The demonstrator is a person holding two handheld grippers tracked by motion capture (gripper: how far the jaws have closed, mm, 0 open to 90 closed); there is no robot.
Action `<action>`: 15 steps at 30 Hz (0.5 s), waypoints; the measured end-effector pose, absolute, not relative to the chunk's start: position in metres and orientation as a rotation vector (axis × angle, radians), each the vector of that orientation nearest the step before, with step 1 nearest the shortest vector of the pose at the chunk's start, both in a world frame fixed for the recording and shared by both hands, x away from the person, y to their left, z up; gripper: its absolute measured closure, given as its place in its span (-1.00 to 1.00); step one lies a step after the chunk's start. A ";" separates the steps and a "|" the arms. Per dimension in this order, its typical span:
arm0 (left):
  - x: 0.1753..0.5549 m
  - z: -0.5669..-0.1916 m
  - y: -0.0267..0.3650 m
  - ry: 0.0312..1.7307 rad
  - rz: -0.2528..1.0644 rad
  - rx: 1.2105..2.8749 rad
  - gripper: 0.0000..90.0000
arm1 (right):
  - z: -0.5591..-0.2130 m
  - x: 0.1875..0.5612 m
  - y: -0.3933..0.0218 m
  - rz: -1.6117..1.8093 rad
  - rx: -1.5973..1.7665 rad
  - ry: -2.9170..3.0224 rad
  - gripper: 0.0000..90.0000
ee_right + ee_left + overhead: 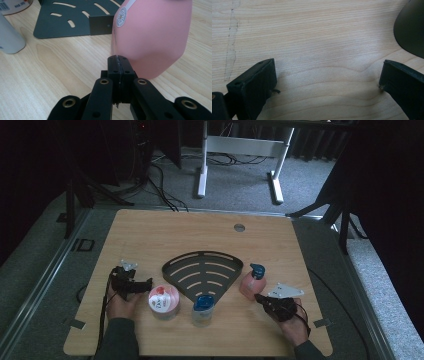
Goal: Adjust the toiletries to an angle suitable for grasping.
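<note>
Our right tool [119,58] has its two black jaws pressed tight together, with nothing between them. Its tip sits right at the side of the pink bottle [152,35], touching it or very nearly, so we think it is there to push the bottle, not to pick it up. Closed jaws make one firm point, and that is good for nudging. The pink bottle stands upright on the tabletop [150,232], just beside the right corner of the black fan-shaped rack [202,269], so a small push could slide it that way. Because the bottle is tall with a blue pump top [257,270], a push down low looks safer, so it does not tip. Our left tool [327,82] has its jaws wide apart, holding nothing, with bare wood between them. It rests near the round tub with the red and white lid [163,301], which could fit in such a wide gap. A clear jar with a blue lid [203,308] waits between the tub and the bottle.
</note>
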State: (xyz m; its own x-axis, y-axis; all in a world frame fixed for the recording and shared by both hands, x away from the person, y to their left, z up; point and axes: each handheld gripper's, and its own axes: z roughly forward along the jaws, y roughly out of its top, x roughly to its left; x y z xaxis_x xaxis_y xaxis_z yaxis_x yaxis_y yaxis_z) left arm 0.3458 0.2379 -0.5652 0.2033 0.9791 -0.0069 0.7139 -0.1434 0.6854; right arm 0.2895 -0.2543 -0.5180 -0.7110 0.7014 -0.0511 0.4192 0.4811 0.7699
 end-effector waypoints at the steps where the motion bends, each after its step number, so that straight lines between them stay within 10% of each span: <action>1: 0.346 -0.565 0.238 1.569 0.615 1.923 -0.97 | -0.518 0.290 -0.254 1.088 0.942 2.370 1.00; 15: 0.346 -0.565 0.238 1.569 0.615 1.923 -0.97 | -0.518 0.287 -0.242 1.106 0.895 2.419 0.85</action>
